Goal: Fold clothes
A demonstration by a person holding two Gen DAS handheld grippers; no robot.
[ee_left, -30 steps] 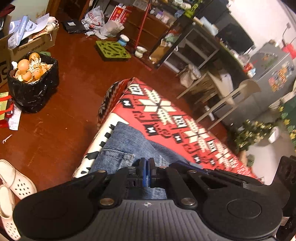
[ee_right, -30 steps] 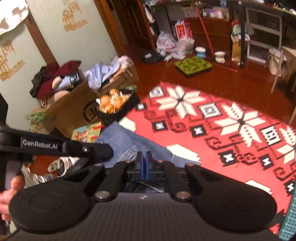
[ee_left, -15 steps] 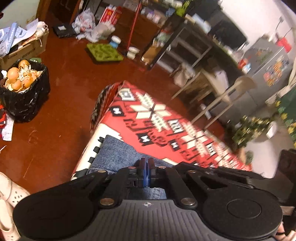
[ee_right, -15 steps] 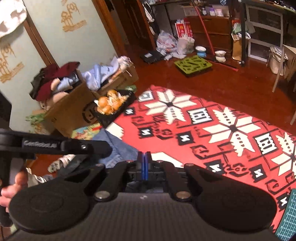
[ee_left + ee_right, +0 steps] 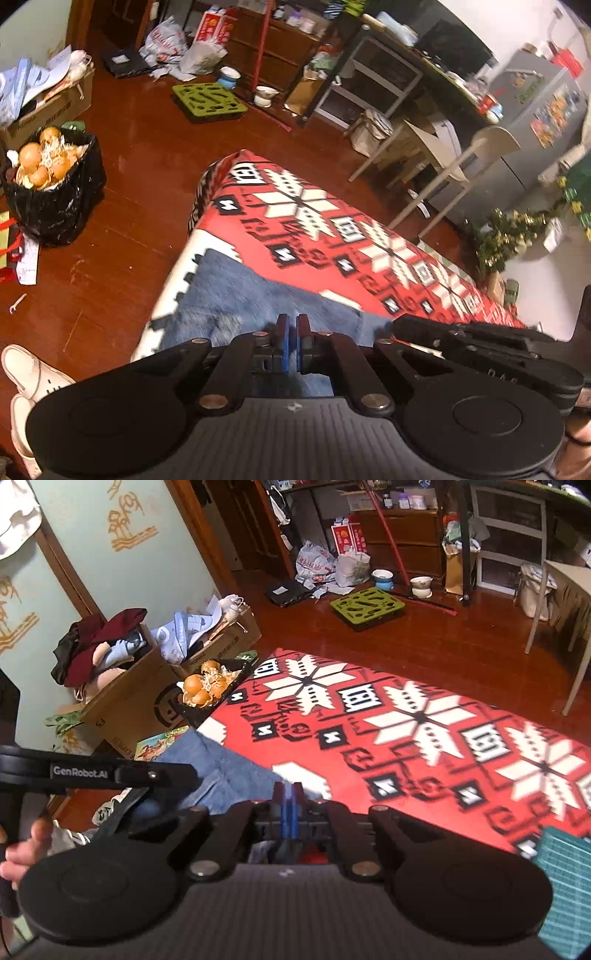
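Blue jeans [image 5: 240, 295] lie on the near left corner of a table under a red patterned cloth [image 5: 295, 206]. My left gripper [image 5: 291, 325] hangs just above the denim with its blue pads nearly together, shut on the jeans. The pinched cloth is hidden under the gripper body. The right wrist view shows the same jeans [image 5: 221, 771] ending just left of my right gripper [image 5: 289, 794], which is shut on their edge. The right gripper's arm [image 5: 461, 336] reaches in from the right of the left view. A hand [image 5: 22, 849] holds the left gripper's arm [image 5: 122, 775].
On the wooden floor to the left stand a black bag of orange peels [image 5: 51, 192], cardboard boxes [image 5: 147, 686] piled with clothes, and white shoes [image 5: 29, 369]. A green tray [image 5: 208, 99] lies farther back. A white chair [image 5: 461, 166] stands beyond the table. A green cutting mat [image 5: 561, 871] lies at the table's near right.
Both grippers have risen a little and drawn back, staying shut. In the right wrist view the jeans' edge has slid left across the patterned cloth, uncovering the white block beside the gripper.
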